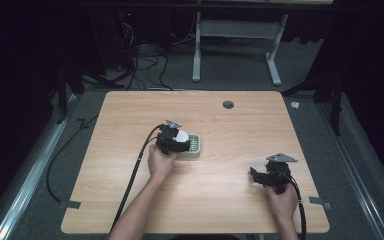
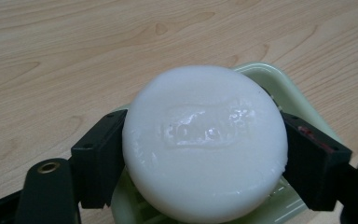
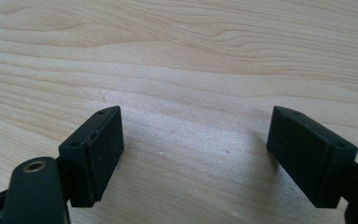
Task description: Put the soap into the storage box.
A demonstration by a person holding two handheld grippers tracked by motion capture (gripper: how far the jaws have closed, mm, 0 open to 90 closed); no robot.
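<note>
Left gripper (image 1: 176,141) sits near the middle of the wooden table (image 1: 130,200), held in the left hand (image 1: 160,162). Its jaws are closed on a round white bar of soap (image 2: 205,142), one jaw pressed to each side. The stamped marking on the soap's top face is shallow and glossy; it cannot be read.

The soap is above a pale green soap dish (image 2: 303,95). In the left gripper view the soap covers most of the dish; a far rim and a strip below the soap show. Whether the soap rests on the dish or is just clear of it cannot be told. In the high view the dish (image 1: 196,146) shows ridges in its base, and the gripper body hides its left end.

Right gripper (image 1: 258,175) is near the table's right front, well apart from the dish, held in the right hand (image 1: 282,200). Its jaws stand wide apart with bare wood between them (image 3: 193,149). Both forearms are cut off at the bottom edge of the high view.
</note>
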